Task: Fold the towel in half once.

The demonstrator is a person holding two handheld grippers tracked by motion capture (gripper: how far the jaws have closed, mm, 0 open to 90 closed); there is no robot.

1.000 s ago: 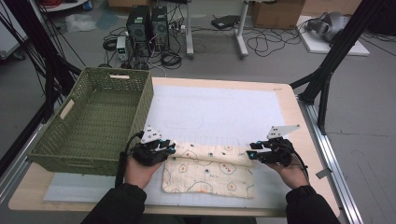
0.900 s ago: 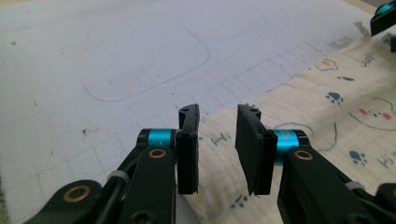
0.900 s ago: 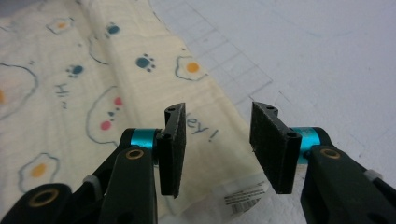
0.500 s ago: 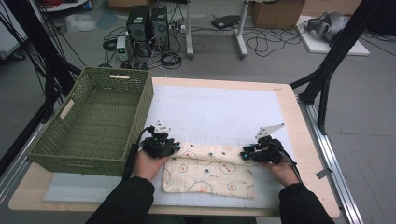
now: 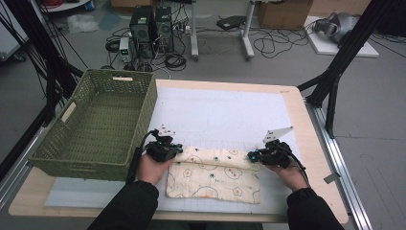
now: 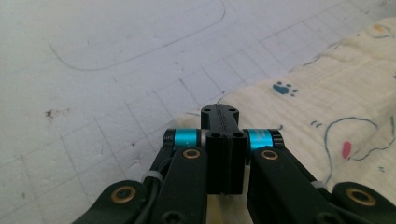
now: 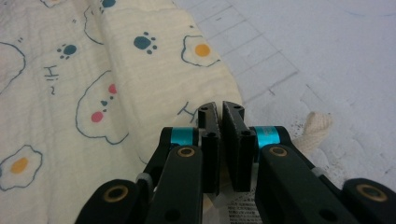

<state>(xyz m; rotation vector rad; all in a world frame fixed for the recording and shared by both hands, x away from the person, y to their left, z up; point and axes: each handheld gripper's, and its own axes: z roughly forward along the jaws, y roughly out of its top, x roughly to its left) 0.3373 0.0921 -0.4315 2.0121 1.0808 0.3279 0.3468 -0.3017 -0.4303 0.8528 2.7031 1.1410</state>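
Note:
A cream cloth (image 5: 215,177) printed with eggs and paw marks lies folded on the white gridded mat (image 5: 225,110) near the table's front edge. My left gripper (image 5: 178,149) is at its far left corner. Seen in the left gripper view, the jaws (image 6: 219,112) have just closed and stand together on the cloth's corner (image 6: 336,93). My right gripper (image 5: 251,155) is at the far right corner. Its jaws (image 7: 220,109) have also just closed, pinching the cloth's edge (image 7: 70,93). A cream hanging loop (image 7: 317,126) lies on the mat beside them.
A green woven basket (image 5: 122,75) stands open on the table's left side, close to my left hand. Bare mat stretches behind the cloth to the far edge. Black frame legs (image 5: 335,72), computers and cables stand on the floor beyond the table.
My left gripper has shifted right onto the cloth's far left corner, and the right one has edged left onto the far right corner. Both pairs of jaws have closed.

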